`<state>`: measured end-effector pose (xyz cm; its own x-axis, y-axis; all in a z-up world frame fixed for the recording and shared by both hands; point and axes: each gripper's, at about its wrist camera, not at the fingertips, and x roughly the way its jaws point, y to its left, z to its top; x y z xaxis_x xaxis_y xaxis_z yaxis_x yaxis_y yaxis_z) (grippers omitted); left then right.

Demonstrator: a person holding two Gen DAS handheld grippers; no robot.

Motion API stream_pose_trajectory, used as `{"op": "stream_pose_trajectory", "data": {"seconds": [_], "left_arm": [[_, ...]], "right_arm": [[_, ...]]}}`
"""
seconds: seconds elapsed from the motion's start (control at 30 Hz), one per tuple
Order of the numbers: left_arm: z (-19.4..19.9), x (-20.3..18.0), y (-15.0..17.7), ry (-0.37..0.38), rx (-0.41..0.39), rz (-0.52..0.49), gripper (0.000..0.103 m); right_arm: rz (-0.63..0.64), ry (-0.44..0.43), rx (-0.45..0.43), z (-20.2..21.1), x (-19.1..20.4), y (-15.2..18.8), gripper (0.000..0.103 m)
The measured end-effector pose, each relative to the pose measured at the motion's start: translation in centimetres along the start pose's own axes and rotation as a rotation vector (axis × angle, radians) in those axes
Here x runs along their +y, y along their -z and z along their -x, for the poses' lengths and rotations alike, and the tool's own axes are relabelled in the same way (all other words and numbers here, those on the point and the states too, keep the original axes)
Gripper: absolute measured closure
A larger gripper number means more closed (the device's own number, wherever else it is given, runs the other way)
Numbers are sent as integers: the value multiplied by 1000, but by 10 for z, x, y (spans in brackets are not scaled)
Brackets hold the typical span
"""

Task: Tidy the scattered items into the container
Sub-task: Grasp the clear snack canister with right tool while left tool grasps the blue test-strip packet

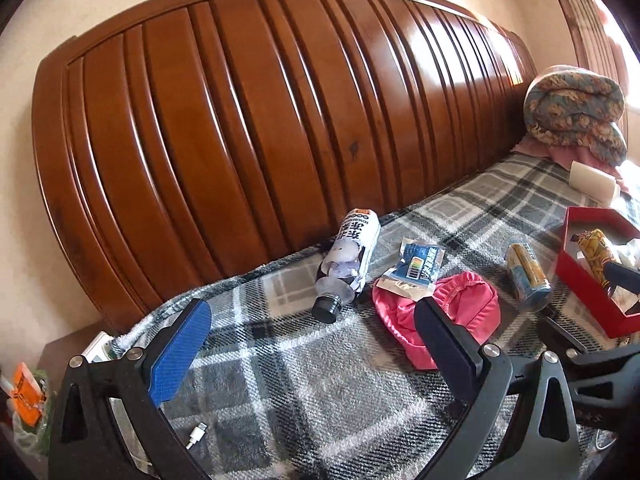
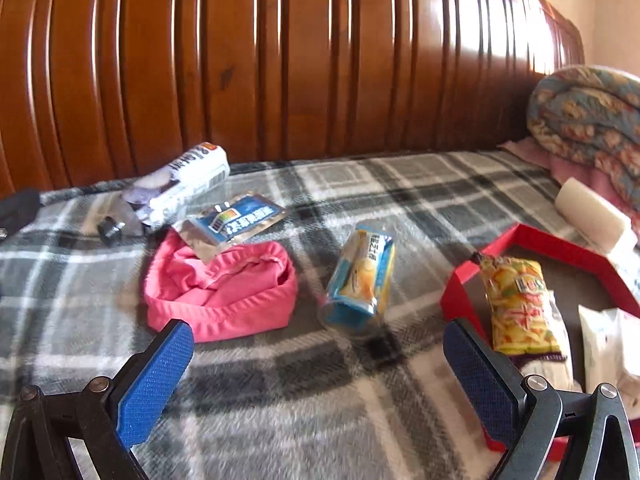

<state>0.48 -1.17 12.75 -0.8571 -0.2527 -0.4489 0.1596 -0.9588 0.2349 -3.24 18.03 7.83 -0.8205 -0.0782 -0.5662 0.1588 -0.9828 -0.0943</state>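
Right wrist view: right gripper [image 2: 318,364] spread, empty, above the plaid bed [image 2: 304,392]; snack bag [image 2: 518,308] lies in the red container [image 2: 460,292]. Left gripper [image 1: 312,332] likewise spread; bottle [image 1: 348,260], pink cloth [image 1: 440,312] and can [image 1: 526,272] lie scattered on the bed.

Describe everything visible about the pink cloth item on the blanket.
The pink cloth is a small crumpled garment of soft, stretchy-looking fabric with stitched, gathered edges. It lies bunched in folds on the grey plaid blanket, out of the red box. A blue and silver sachet overlaps its far edge. Neither gripper touches it.
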Motion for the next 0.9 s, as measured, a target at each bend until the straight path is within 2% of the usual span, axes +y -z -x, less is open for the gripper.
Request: {"op": "stream_pose_trajectory", "data": {"seconds": [0.07,0.17,0.3,0.37,0.43,0.47,0.5,0.53,0.6,0.63,0.7,0.77,0.83,0.9], "left_arm": [[-4,-1,-1,10,-1,-15,0],[-12,-1,1,13,7,-36,0],[-23,2,1,63,38,10,0],[-33,0,2,70,55,21,0],[-43,-4,2,72,78,28,0],[-51,-6,4,82,99,34,0],[-59,-10,6,96,124,38,0],[-65,-13,9,111,146,40,0],[-77,-23,12,133,179,37,0],[-82,-28,13,141,190,34,0],[-86,-37,11,173,190,27,0],[-89,-47,7,220,157,33,0],[-94,-58,-2,244,136,44,0],[-103,-70,-15,266,115,62,0]], "right_arm": [[-24,49,38,-25,1,-8,0],[-123,30,62,-56,-9,-23,1],[-203,39,101,-97,-16,-35,1],[-227,7,135,-116,-16,-34,3],[-222,11,153,-136,-14,-25,5],[-248,-6,221,-153,-18,-17,14],[-282,-25,244,-161,-23,-12,14],[-311,-39,224,-158,-28,-11,16],[-353,-36,203,-151,-35,-9,30],[-375,-32,196,-148,-39,-8,34],[-433,-25,180,-143,-50,-4,52],[-492,-27,172,-136,-61,1,52],[-469,46,179,-129,-65,2,52],[-445,53,189,-131,-66,3,52]]}}
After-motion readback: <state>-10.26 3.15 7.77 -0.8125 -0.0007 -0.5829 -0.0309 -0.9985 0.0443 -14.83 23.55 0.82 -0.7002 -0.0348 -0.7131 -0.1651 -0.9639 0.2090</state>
